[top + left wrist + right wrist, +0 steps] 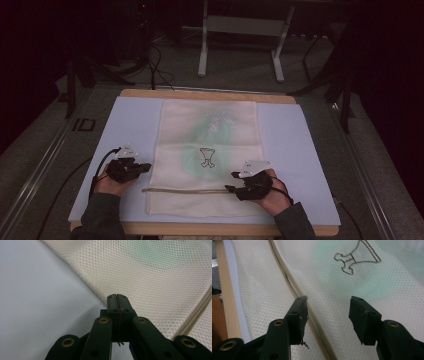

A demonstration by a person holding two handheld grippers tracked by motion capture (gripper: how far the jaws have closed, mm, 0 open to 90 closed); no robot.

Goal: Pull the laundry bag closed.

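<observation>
Mesh laundry bag [207, 150] is lying flat down the middle of my light blue mat [300, 150], long way running near to far, with something green [212, 132] showing faintly through the netting and a little stitched logo [207, 157] around the middle. The zipper [190, 190] runs left to right across the near part of the bag, and from what I can see it looks zipped, though I can't pick out the pull itself.

So progress-wise I'd say I'm basically at the start. Nothing's gripped, and the bag looks smooth and undisturbed.

My right gripper [233, 181] is at the right end of that zipper, jaws spread wide; in the right gripper view the zipper line passes just beside one jaw, with mesh showing in the gap between the two. My left gripper [146, 167] is at the bag's left edge, jaws pressed together on nothing, tip right at the mesh border over the mat.

My guess is what's left is pretty much everything: grab hold near the zipper end, pin the other side, then work it.

Wooden table edge [210, 93] peeks out at the far side.
</observation>
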